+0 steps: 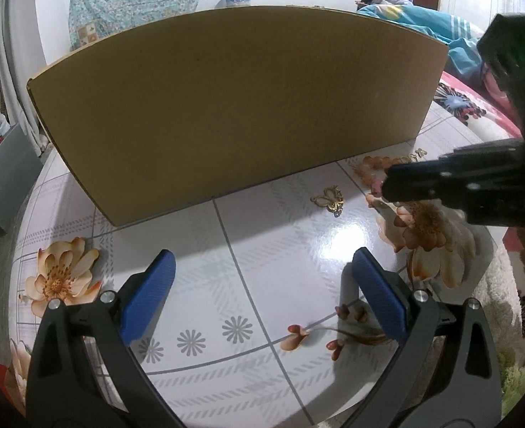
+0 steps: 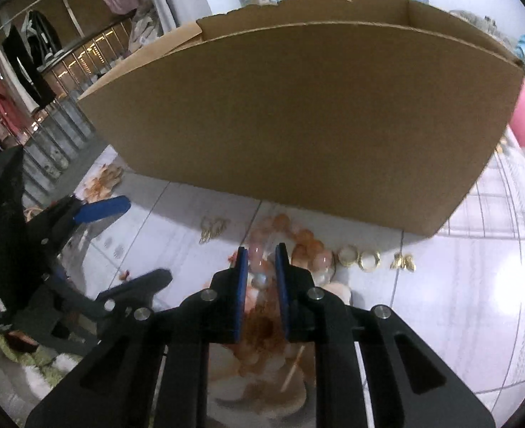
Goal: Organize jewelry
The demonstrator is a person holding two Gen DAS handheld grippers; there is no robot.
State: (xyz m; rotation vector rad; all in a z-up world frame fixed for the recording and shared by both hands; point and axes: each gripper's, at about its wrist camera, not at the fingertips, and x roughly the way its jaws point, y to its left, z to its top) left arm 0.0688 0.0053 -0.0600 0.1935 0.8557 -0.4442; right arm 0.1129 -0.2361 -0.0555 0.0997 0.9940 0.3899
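The right gripper [image 2: 261, 260] has its fingers [image 2: 241, 267] nearly closed around a pink bead bracelet [image 2: 298, 249] lying on the flowery worktop [image 2: 476, 303], just in front of the cardboard box [image 2: 298, 125]. Gold rings [image 2: 358, 258] sit at 3 o'clock from the beads, a butterfly pendant [image 1: 330, 198] at 9. The left gripper [image 1: 258, 285] hangs wide apart, holding nothing.

Left gripper [image 1: 258, 297] open above floral table [image 1: 269, 249]; gold butterfly pendant [image 1: 329, 199] before cardboard box [image 1: 233, 107].
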